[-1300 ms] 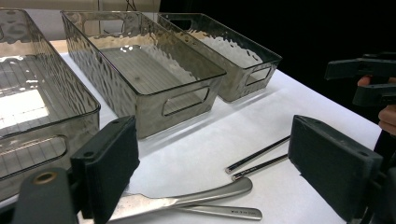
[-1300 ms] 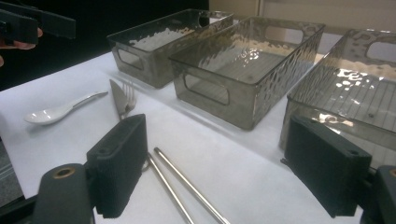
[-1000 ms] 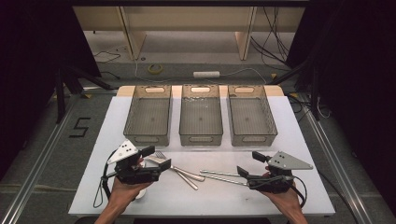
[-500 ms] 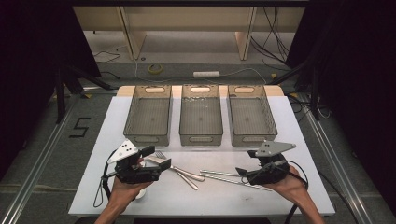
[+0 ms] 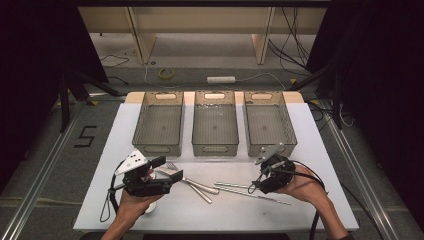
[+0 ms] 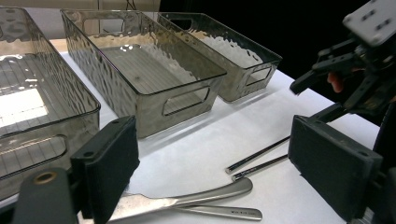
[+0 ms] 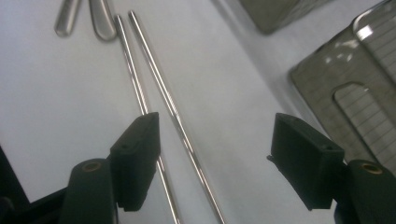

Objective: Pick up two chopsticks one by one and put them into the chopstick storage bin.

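Observation:
Two metal chopsticks [image 5: 250, 191] lie side by side on the white table [image 5: 310, 150], right of centre. My right gripper [image 5: 258, 181] hovers over their right part, tilted down. In the right gripper view its jaws [image 7: 215, 140] are open and have just been closing. One chopstick [image 7: 161, 86] runs between them untouched, and the other passes by the left pad. A fork [image 5: 187, 180] and a second utensil lie crossed at centre left. My left gripper [image 5: 167, 169] stands open over the fork's head, holding nothing. Both utensil handles [image 6: 210, 191] show between its pads [image 6: 212, 140].
Three clear grey bins stand in a row at the back of the table: left [image 5: 159, 147], middle [image 5: 214, 148] and right [image 5: 270, 145]. All look empty. The right bin's front wall is close behind my right gripper. Cables trail off the table's front edge.
My right hand has moved left and away from the table's front edge, over the chopsticks, and its jaws stand narrower. The left gripper and the utensils have not moved.

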Tool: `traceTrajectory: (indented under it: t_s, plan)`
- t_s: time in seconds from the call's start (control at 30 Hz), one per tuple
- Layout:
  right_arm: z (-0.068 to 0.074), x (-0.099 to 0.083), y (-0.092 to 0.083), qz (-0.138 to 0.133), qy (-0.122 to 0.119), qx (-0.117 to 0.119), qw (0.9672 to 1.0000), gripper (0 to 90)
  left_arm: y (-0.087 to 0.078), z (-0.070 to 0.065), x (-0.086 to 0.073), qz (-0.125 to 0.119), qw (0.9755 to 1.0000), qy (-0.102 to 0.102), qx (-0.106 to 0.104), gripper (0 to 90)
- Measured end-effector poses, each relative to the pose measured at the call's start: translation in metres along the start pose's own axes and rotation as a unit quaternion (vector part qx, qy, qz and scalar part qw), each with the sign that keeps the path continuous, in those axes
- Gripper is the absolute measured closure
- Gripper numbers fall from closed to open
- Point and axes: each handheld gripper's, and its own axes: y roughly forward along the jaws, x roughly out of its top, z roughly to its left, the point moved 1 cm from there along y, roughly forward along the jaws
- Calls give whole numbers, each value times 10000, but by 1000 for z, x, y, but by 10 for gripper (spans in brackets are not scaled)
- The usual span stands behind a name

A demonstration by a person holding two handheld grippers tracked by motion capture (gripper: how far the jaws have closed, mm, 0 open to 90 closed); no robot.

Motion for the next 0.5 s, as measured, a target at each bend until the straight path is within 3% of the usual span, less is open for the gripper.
traceTrajectory:
  t_s: [0.5]
  plan:
    - [-5,6,30,626,-211,432,9969,510,0,0,0,14,10000,-5,-16,156]
